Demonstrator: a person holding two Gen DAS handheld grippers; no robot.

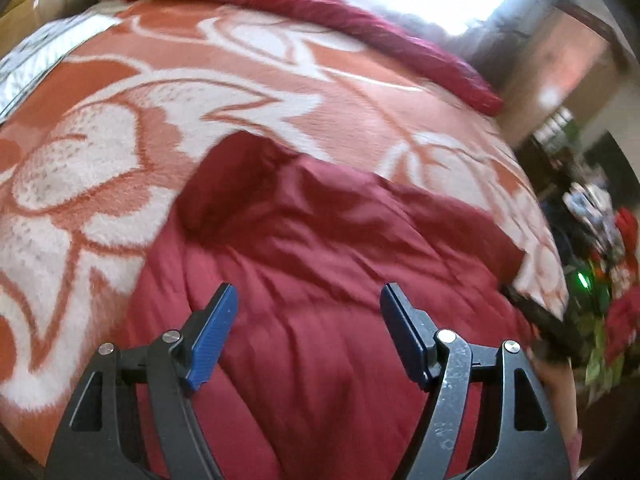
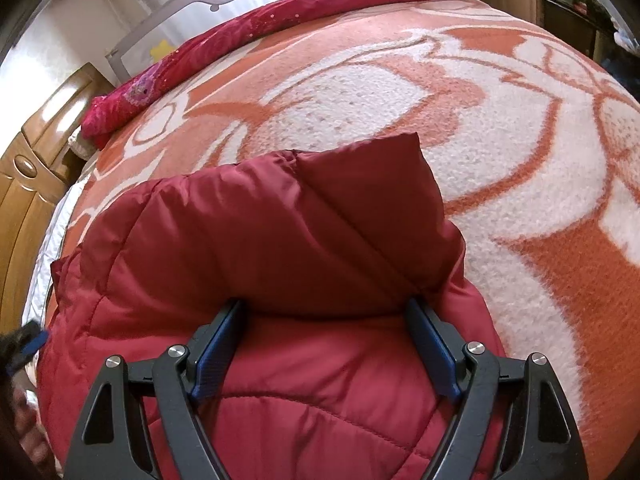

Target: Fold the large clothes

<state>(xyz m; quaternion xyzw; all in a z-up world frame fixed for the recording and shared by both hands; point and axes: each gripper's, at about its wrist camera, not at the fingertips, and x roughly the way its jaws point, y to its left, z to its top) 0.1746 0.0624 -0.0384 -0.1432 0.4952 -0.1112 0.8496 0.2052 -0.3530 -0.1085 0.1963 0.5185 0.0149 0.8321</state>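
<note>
A dark red quilted jacket (image 1: 320,280) lies on a bed covered by an orange and white flowered blanket (image 1: 120,128). My left gripper (image 1: 308,296) is open and empty just above the jacket's body. In the right wrist view the jacket (image 2: 280,380) has a puffy part (image 2: 304,232) folded over its body. My right gripper (image 2: 326,308) is open, with its blue pads (image 2: 218,348) on either side of the near edge of that folded part. I cannot tell if the pads touch the cloth.
A rolled red patterned blanket (image 1: 320,12) lies along the far edge of the bed; it also shows in the right wrist view (image 2: 256,28). A wooden cabinet (image 2: 32,184) stands left of the bed. Cluttered things (image 1: 608,264) sit beyond the bed's right side.
</note>
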